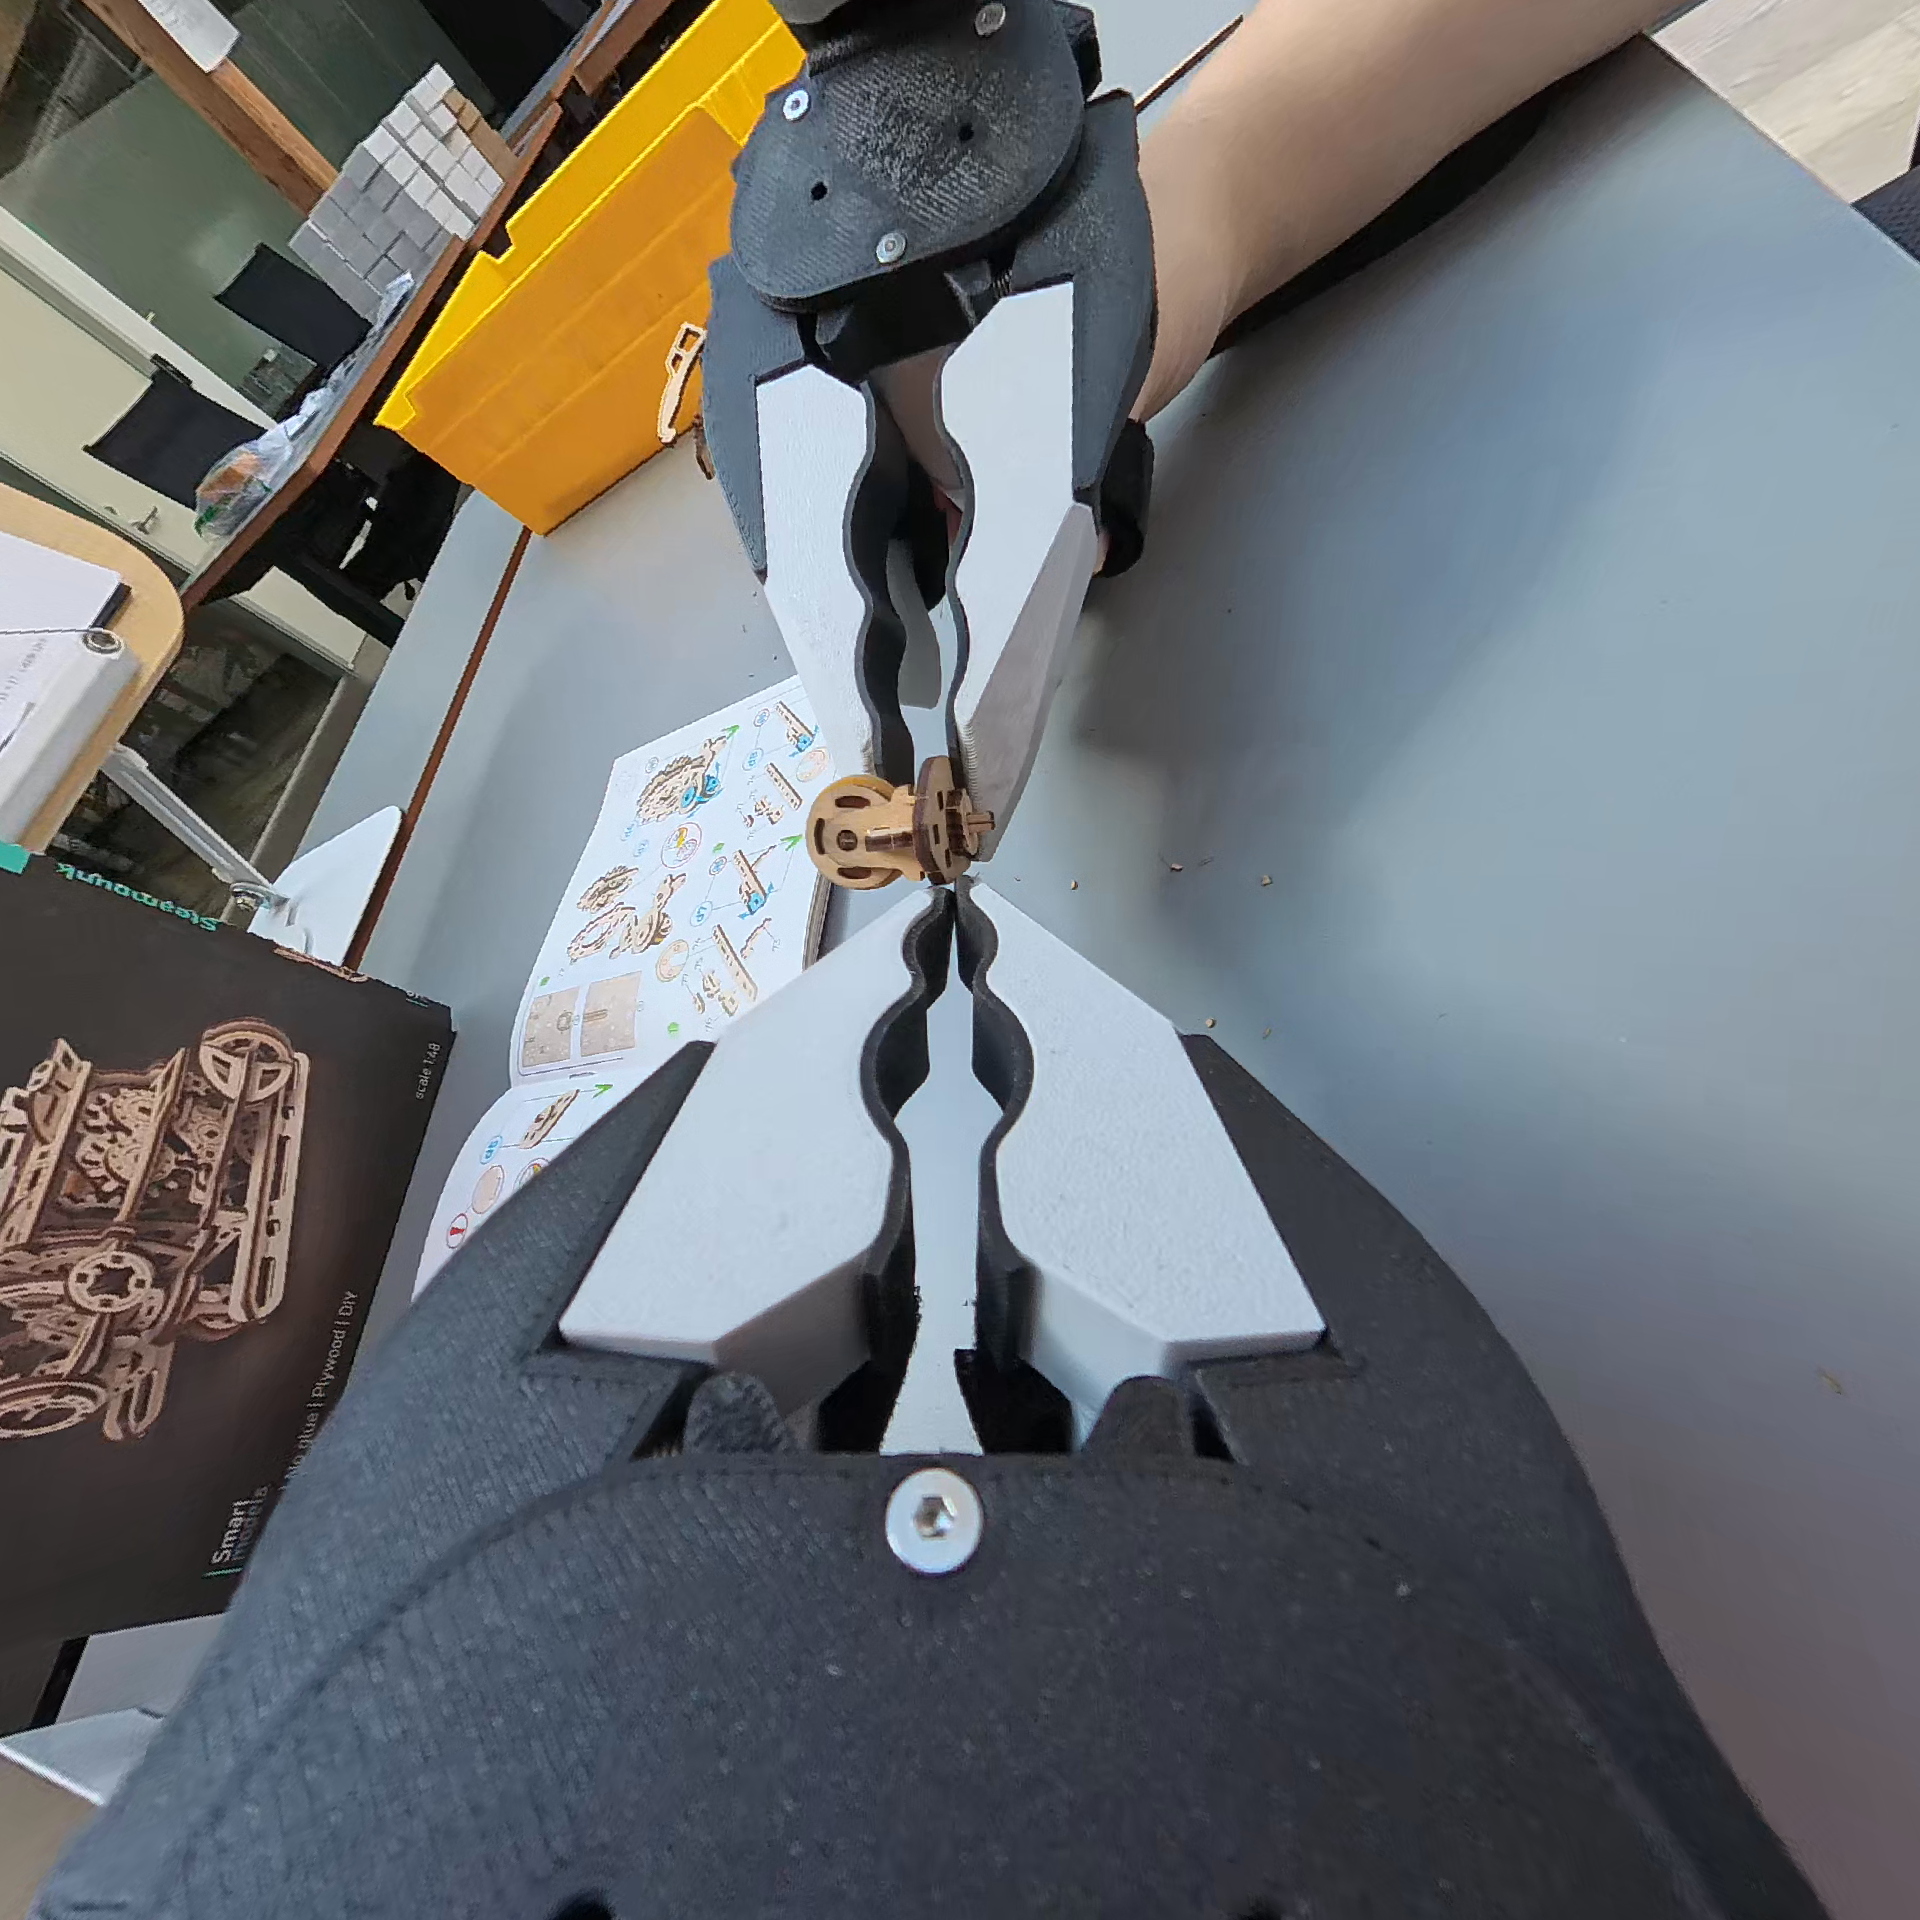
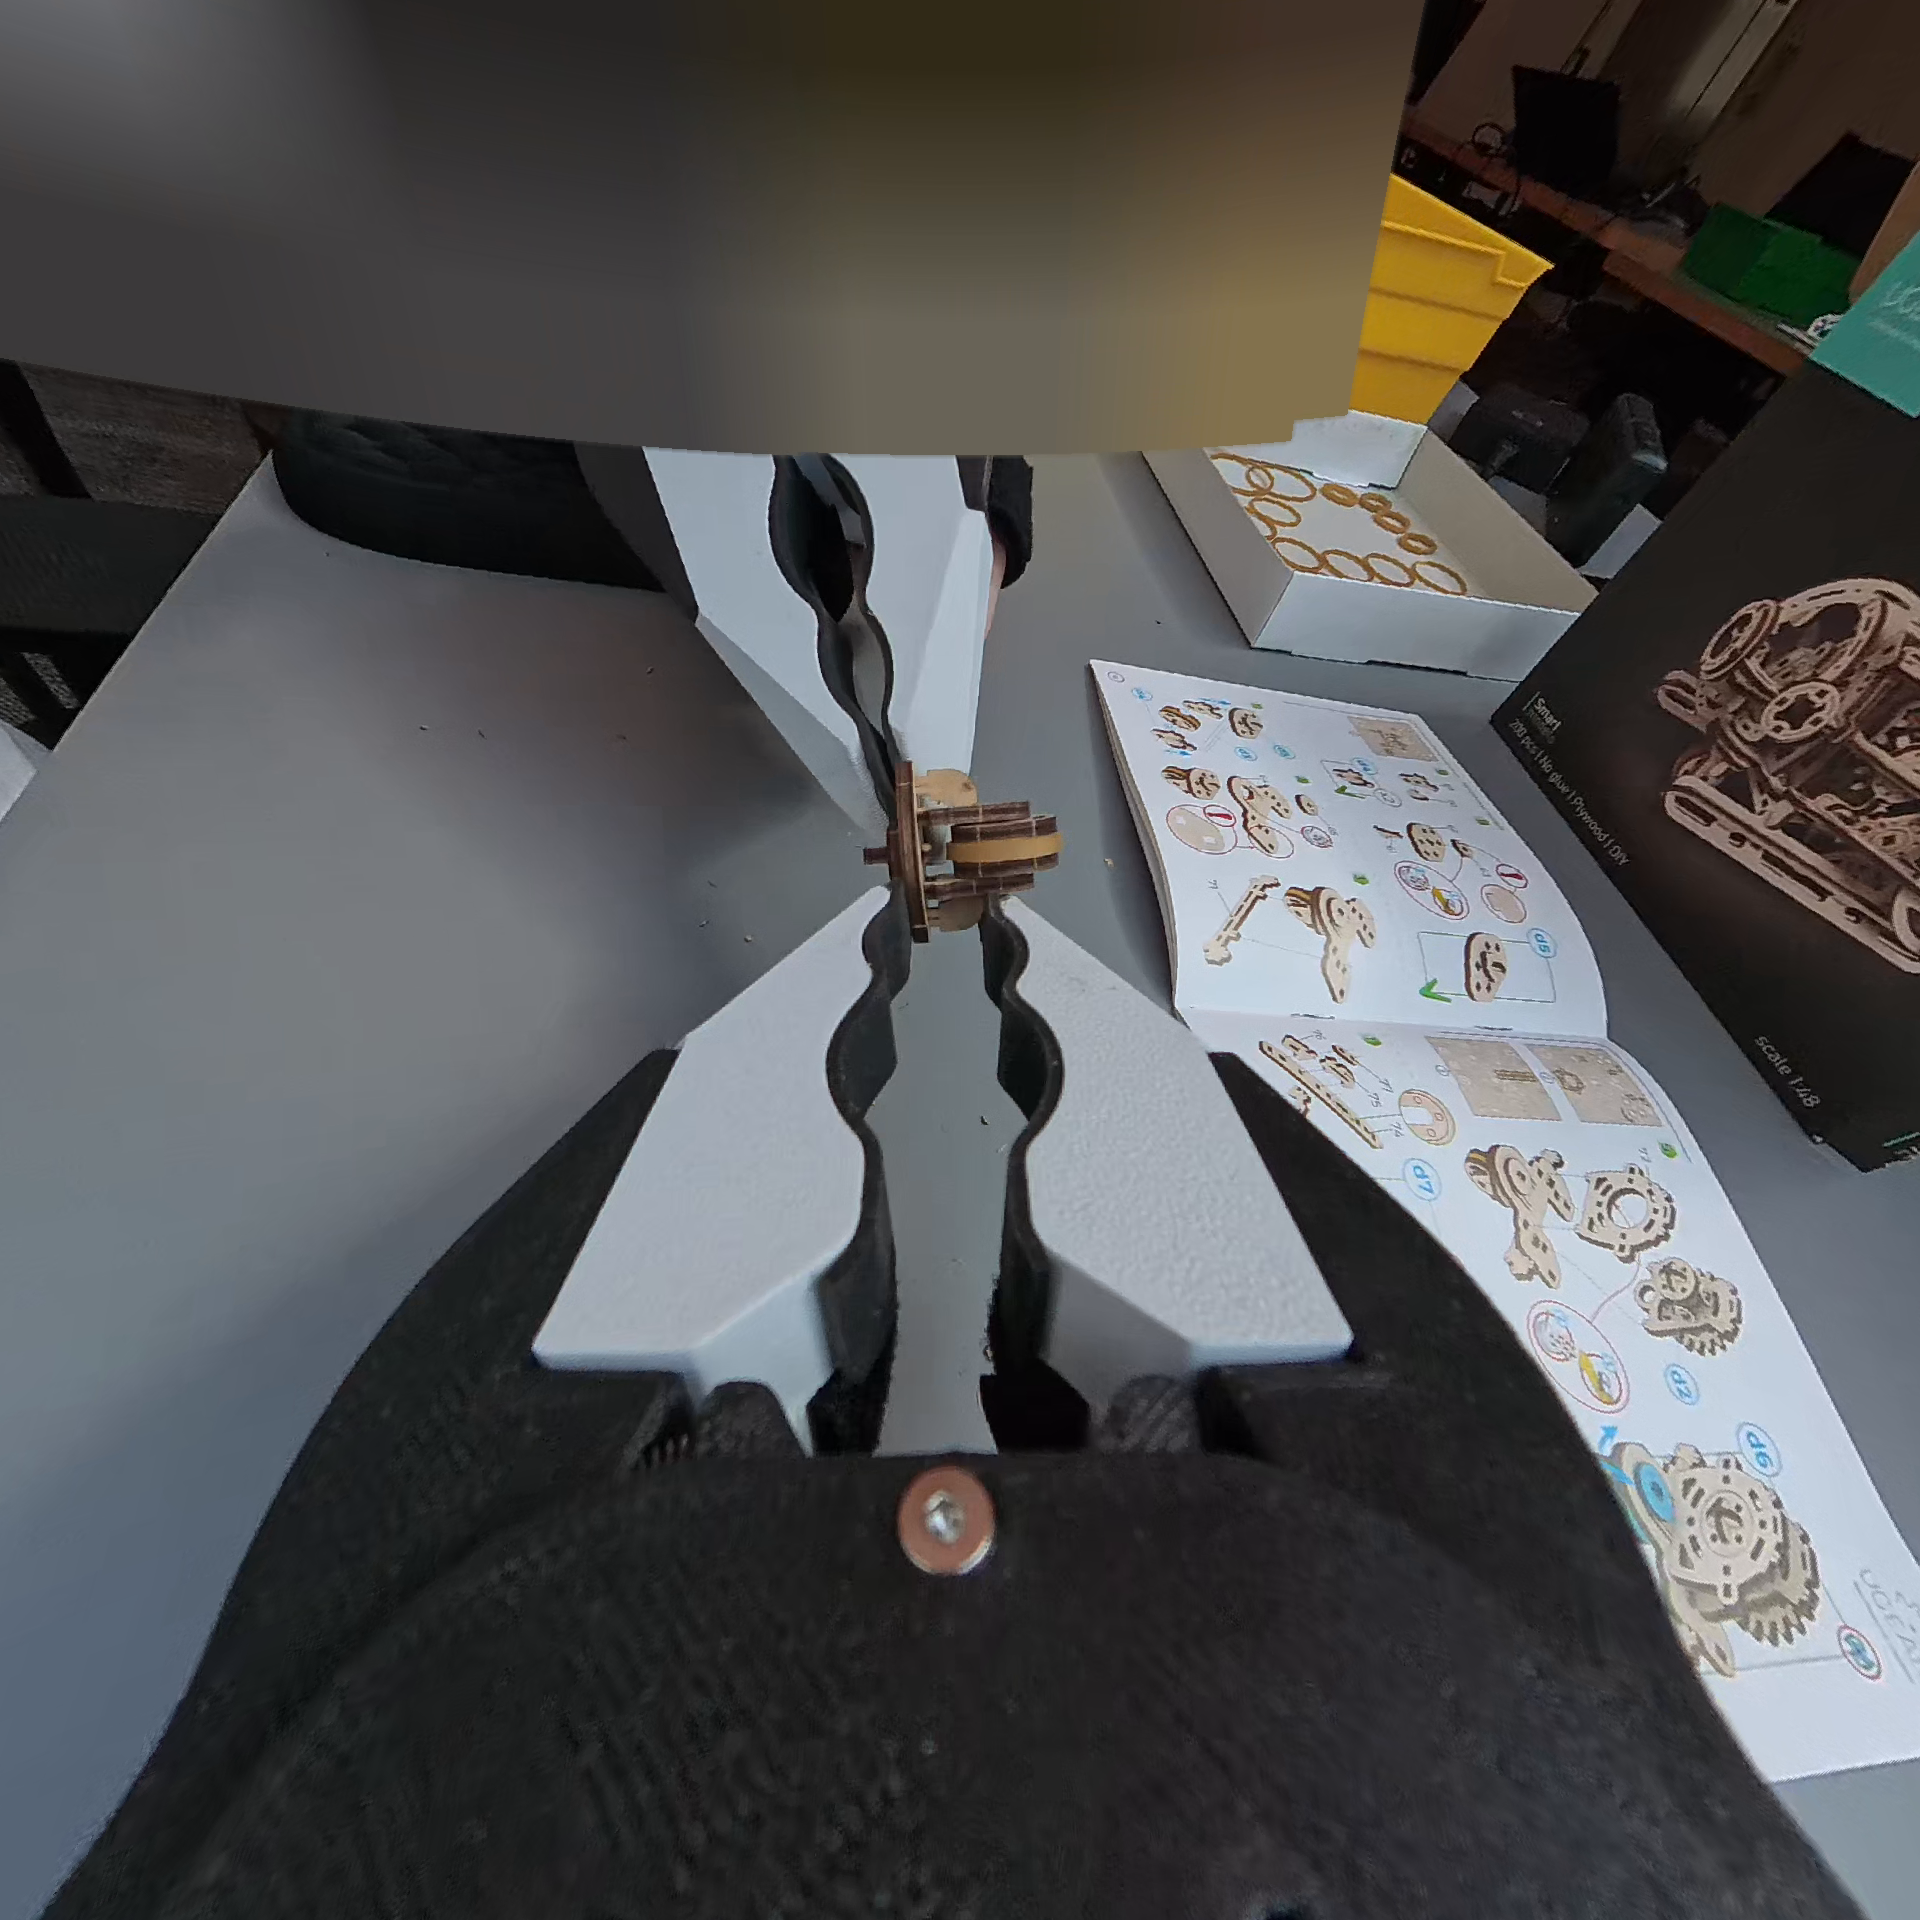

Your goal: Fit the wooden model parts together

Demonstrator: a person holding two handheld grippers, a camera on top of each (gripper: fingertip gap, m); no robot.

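Mid-assembly: right gripper (image 2: 940, 914) fingers pinch the wooden sub-assy (image 2: 961, 852); left gripper (image 1: 956, 899) fingers closed at it, grip unclear. Next, likely an aligned push.

Left wrist camera sits right behind its own tongs (image 1: 951, 899), looking forward and down along them across the grey surface (image 1: 1507, 935), very close in. Straight ahead, the other tongs (image 1: 951, 831) point back at the lens, so the two cameras face each other head-on. Right wrist camera does the mirror job: tucked behind its tongs (image 2: 940, 920), it looks along them at the opposing tongs (image 2: 904, 769), equally near. Both views share the small wooden assembly (image 1: 899, 831) (image 2: 961, 847) at the meeting point of the tips, plus the open instruction booklet (image 1: 686, 894) (image 2: 1340, 883), the dark model box (image 1: 197, 1195) (image 2: 1766, 748) and the yellow bin (image 1: 592, 270) (image 2: 1444, 301).
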